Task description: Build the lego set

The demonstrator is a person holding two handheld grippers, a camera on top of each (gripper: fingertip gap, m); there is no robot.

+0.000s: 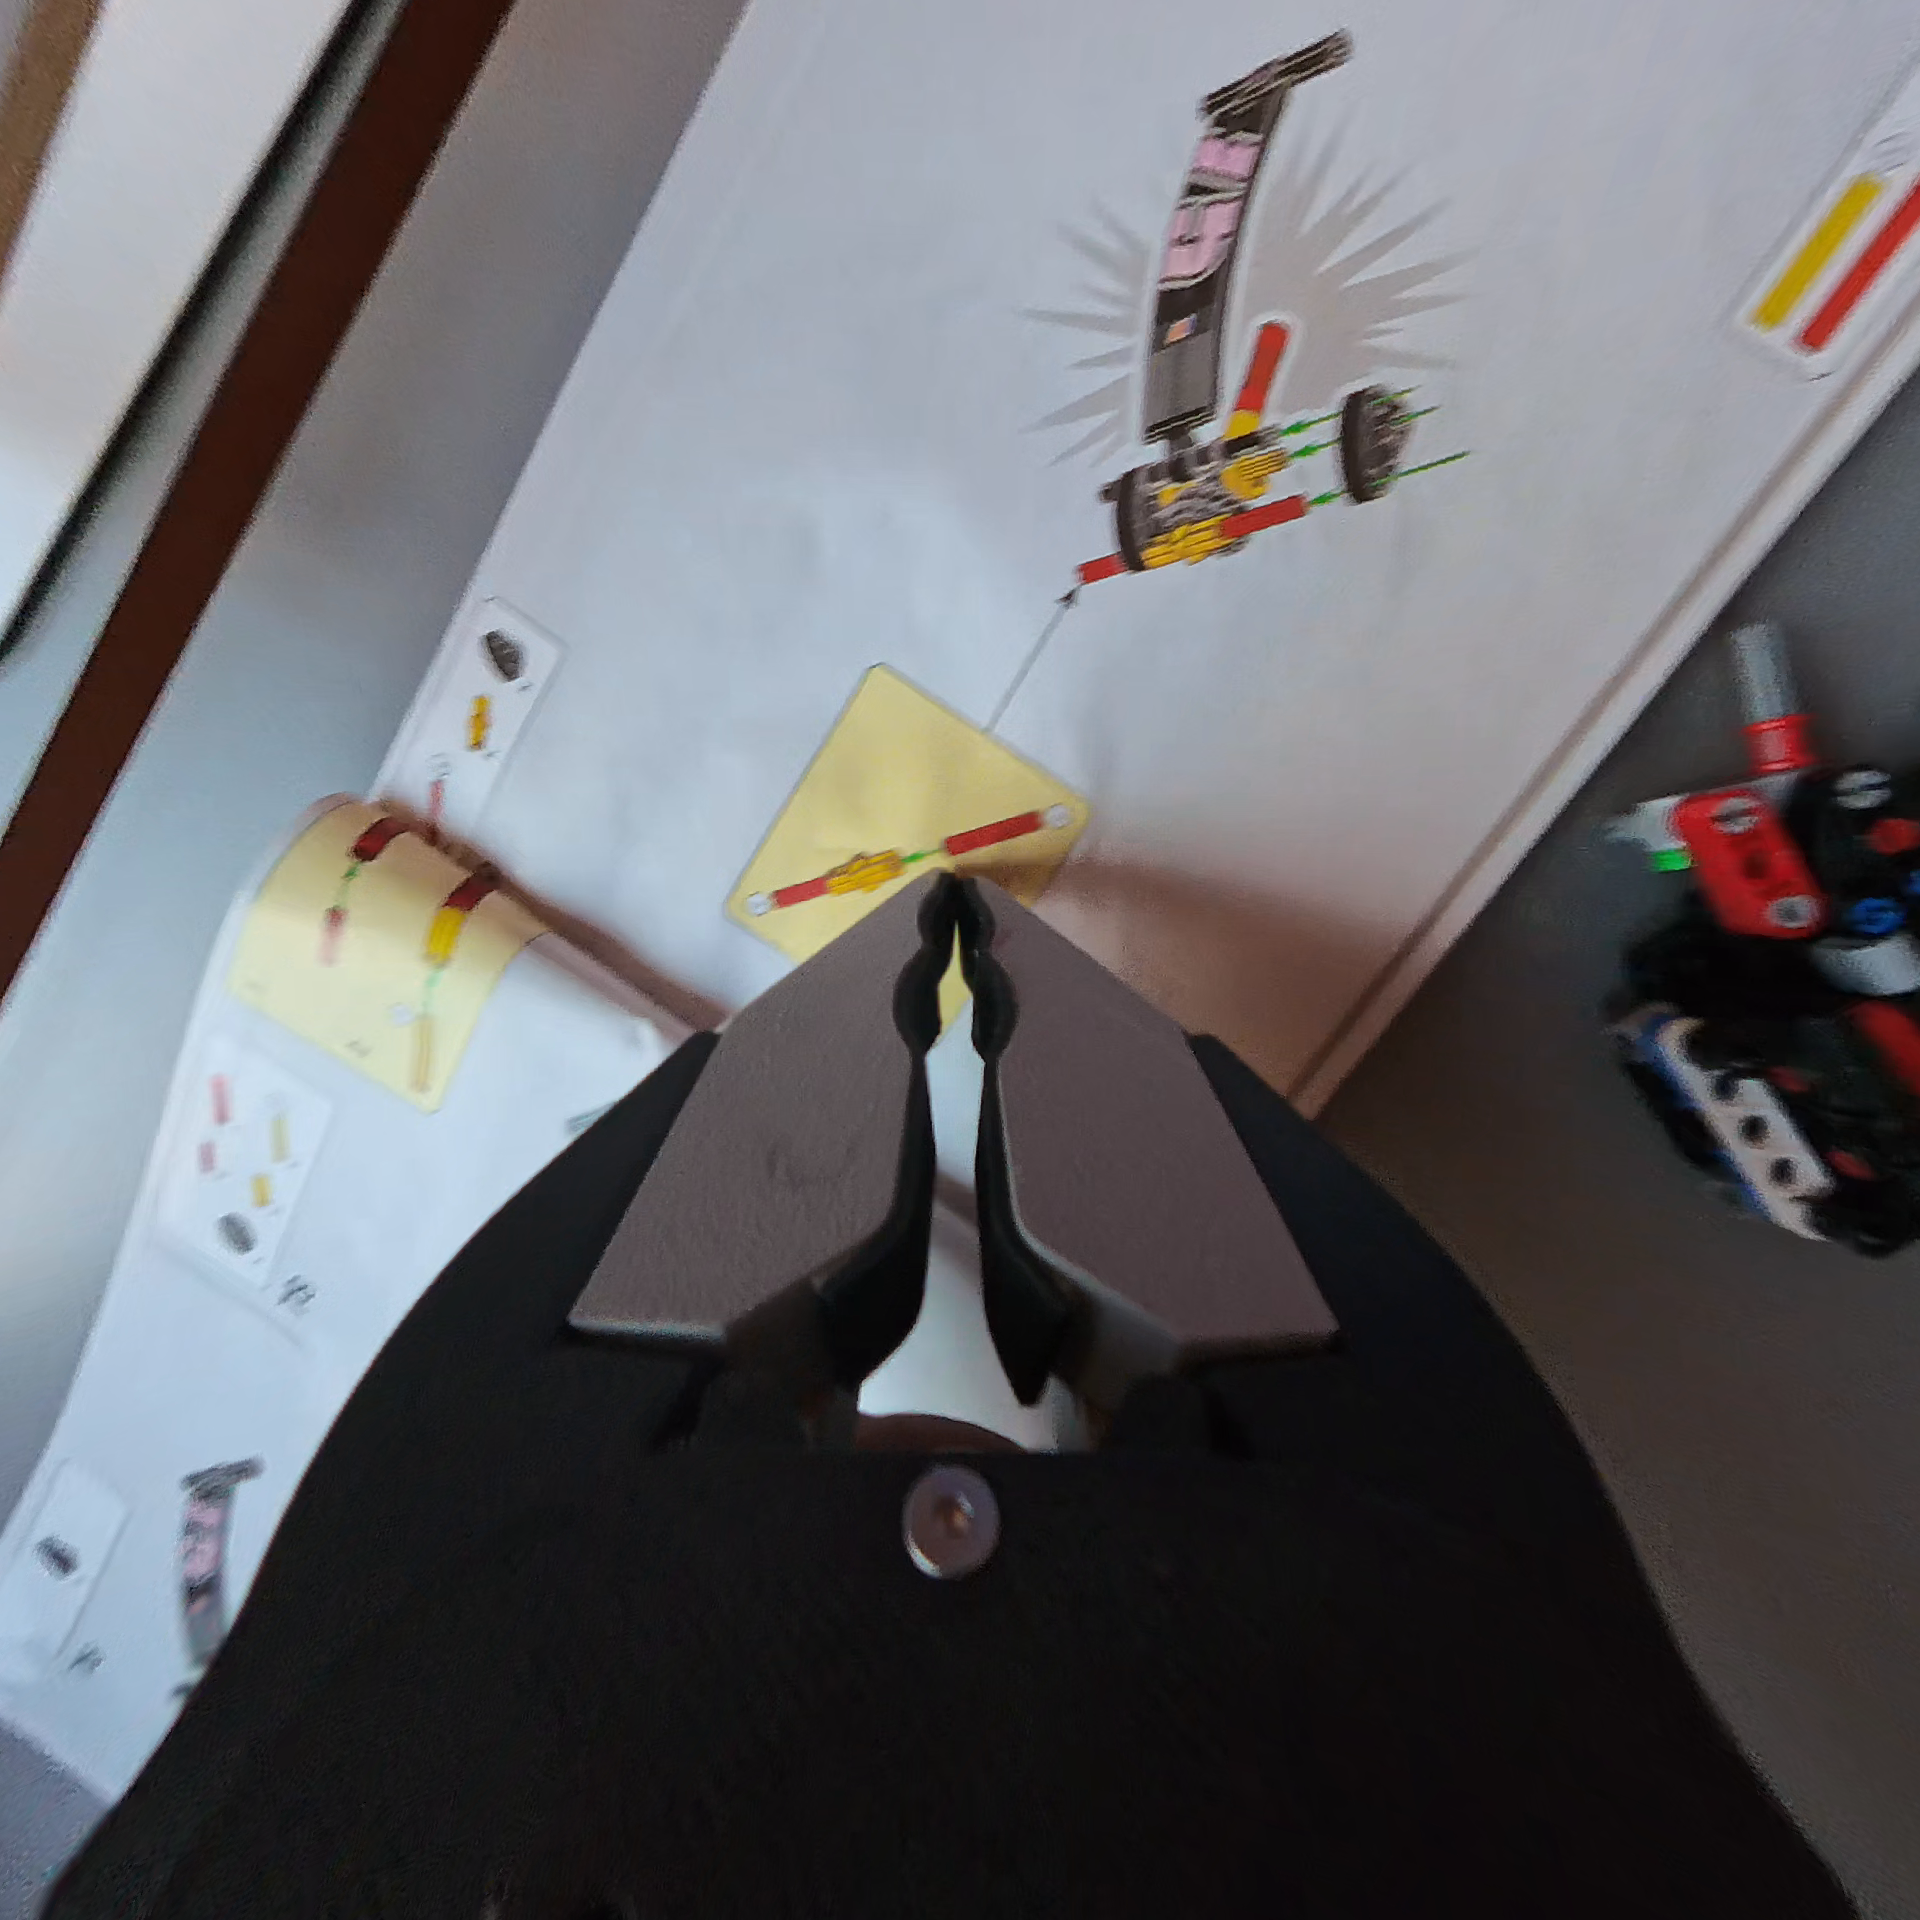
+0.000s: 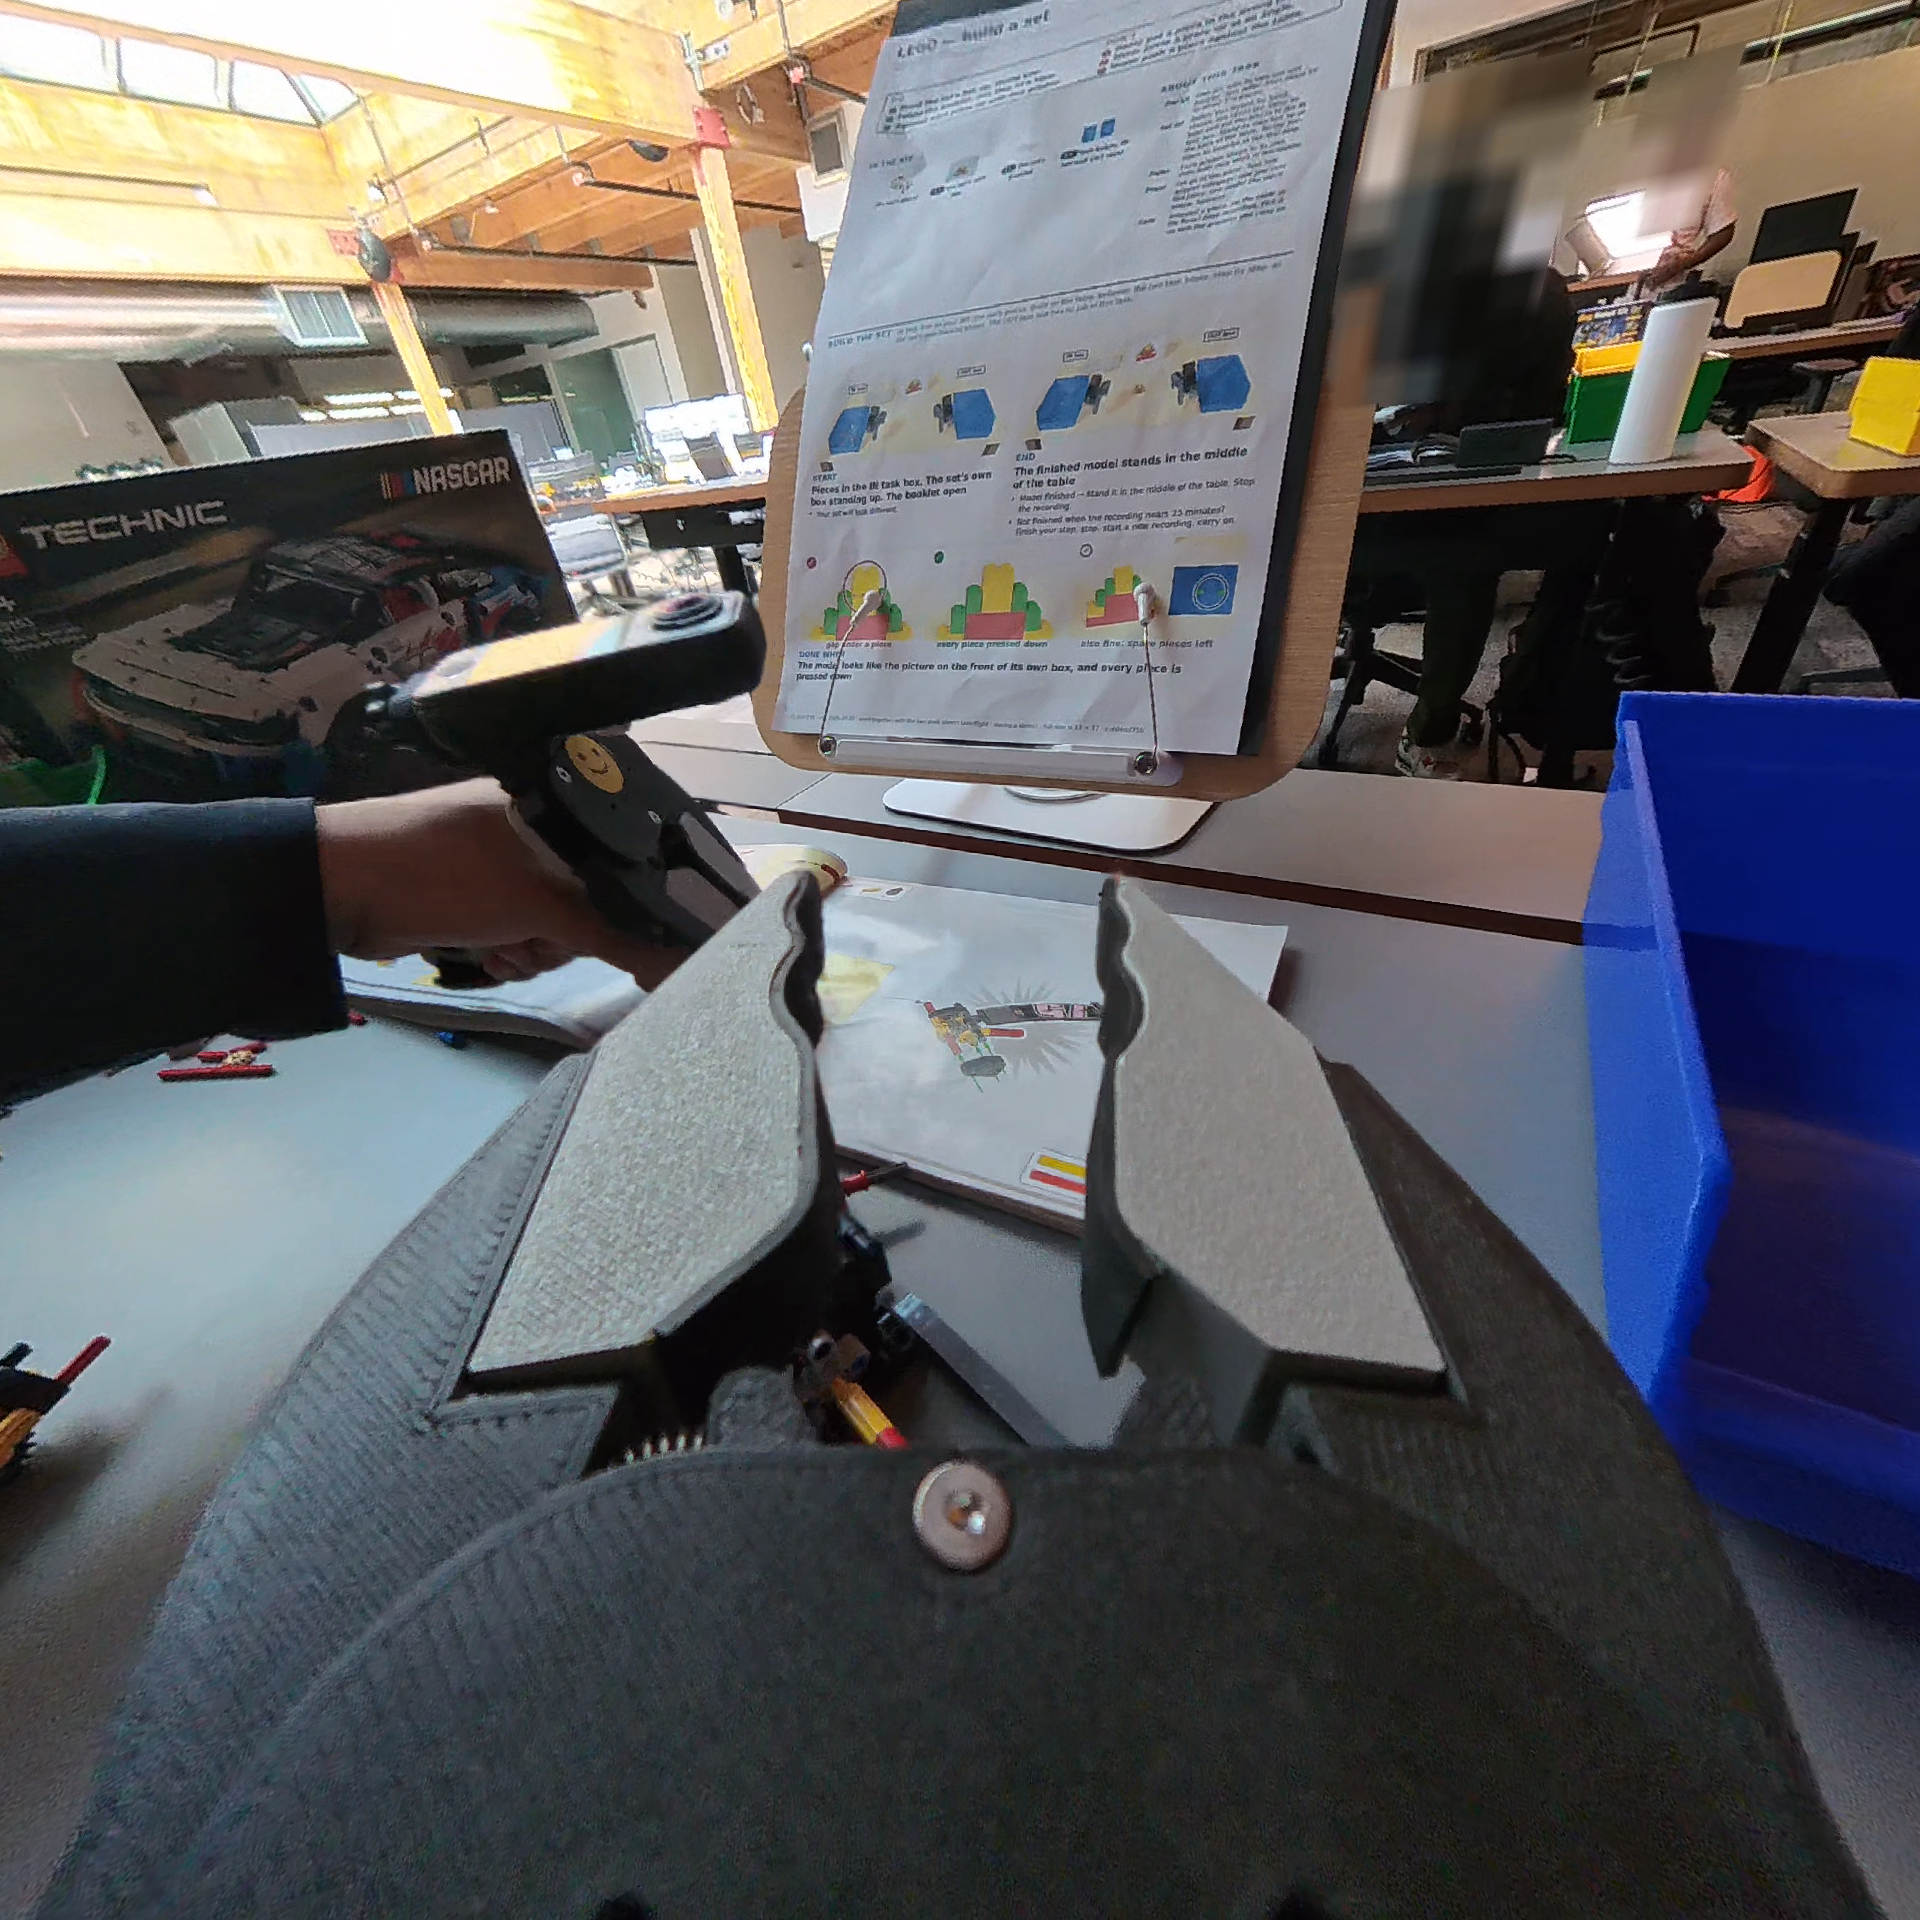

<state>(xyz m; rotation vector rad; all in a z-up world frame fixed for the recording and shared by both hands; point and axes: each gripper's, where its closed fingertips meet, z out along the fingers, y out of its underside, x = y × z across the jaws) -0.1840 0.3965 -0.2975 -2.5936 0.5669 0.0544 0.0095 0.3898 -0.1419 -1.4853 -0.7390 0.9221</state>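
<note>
Left gripper (image 1: 954, 894) hangs over the open booklet (image 1: 935, 364), fingertips pressed together on nothing, right above its yellow panel (image 1: 883, 758). Right gripper (image 2: 961, 966) spread wide, bare, with a small brick model (image 2: 847, 1351) low between its fingers (contact unclear). Blue bin (image 2: 1662, 1091) crowds the right; grey table (image 2: 260, 1195) lies open leftward.

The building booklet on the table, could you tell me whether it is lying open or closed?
Open. The booklet lies spread flat with printed pages facing up, one page corner curling; the left gripper hovers shut above it.
</note>
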